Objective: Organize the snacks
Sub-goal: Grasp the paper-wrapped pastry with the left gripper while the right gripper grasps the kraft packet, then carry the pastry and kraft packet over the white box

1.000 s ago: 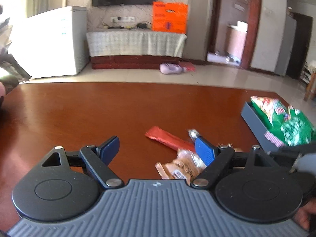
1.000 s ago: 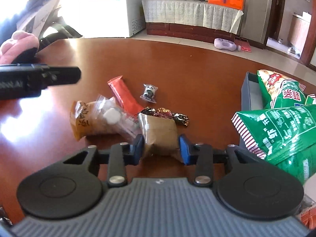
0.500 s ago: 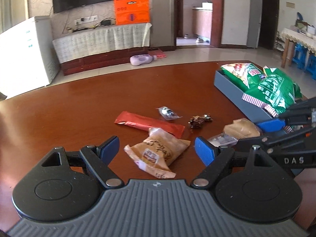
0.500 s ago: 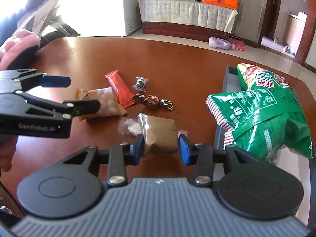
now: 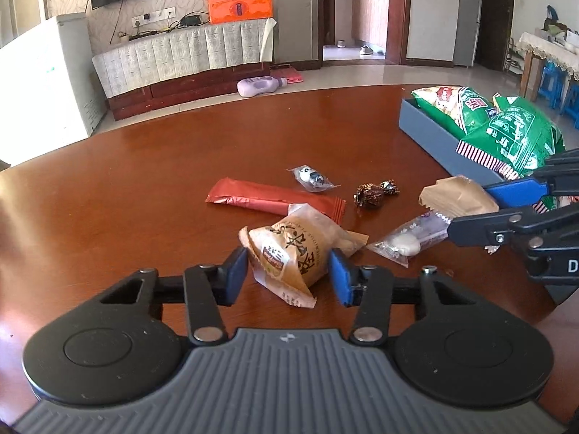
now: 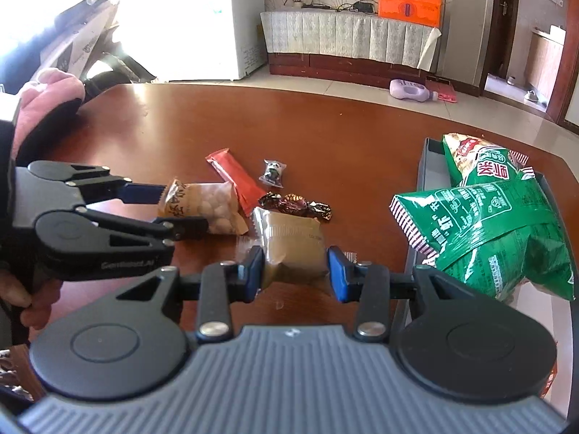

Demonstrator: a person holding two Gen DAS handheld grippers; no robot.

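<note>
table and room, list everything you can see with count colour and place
table: 1, reddish brown wood, under it all
tray: 1, grey-blue, table's right edge
chip bags: 2, green, in the tray
red bar: 1, red, mid table
clear candy: 1, clear wrapper, beyond the red bar
foil candies: dark brown, count unclear, right of the red bar
white candy packet: 1, clear, near the right hand-held gripper
tan ball snack: 1, between the left fingers
brown packet: 1, in the right grip
bottle: 1, lilac, on the floor
left hand-held gripper: closing around the tan ball snack
right hand-held gripper: shut on the brown packet
</note>
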